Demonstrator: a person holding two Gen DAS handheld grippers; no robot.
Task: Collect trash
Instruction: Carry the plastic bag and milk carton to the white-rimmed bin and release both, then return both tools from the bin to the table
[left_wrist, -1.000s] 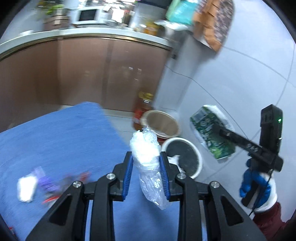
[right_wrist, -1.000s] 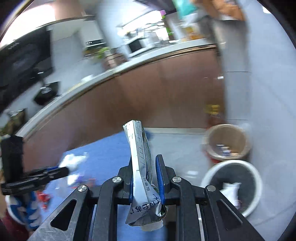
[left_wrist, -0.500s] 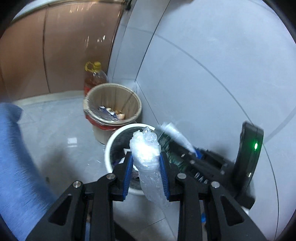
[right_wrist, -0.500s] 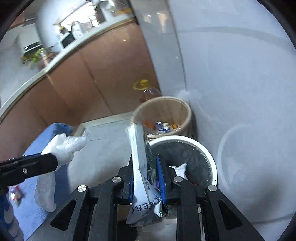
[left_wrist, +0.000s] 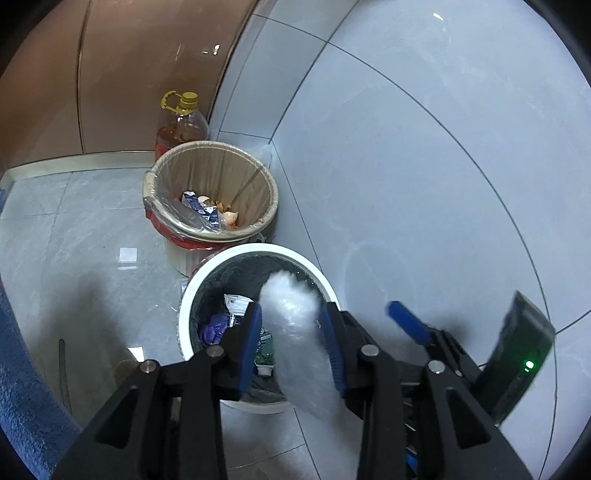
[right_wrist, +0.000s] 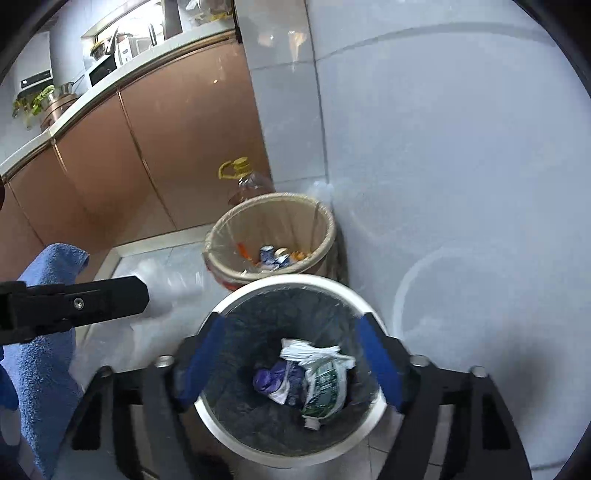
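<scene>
Both grippers are over the white bin (right_wrist: 291, 373) now, and this looks like the drop-off step of the collecting. The right gripper (right_wrist: 291, 362) hangs directly above the bin mouth with its blue-padded jaws spread wide and nothing between them; down on the black liner lies a crumpled green-and-white packet (right_wrist: 321, 384) beside a purple scrap (right_wrist: 271, 380) and some white paper. The left gripper (left_wrist: 291, 332) has the clear plastic bag (left_wrist: 295, 332) between its jaws, the bag blurred and the pads looking slightly parted around it (a release may be under way, though I can't tell for certain whether the grip is loosened), and it sits over the near right part of the bin's rim. Just behind the white bin, touching or nearly so, stands the tan lined bin (left_wrist: 210, 195) with cartons and eggshell in it, and an oil bottle (left_wrist: 183, 125) stands behind that against the cabinet. The next move, as I judge it, calls for the left jaws to part fully while the bag is over the opening, not the rim; a light bag like this could cling to a pad or drift onto the floor tiles.
</scene>
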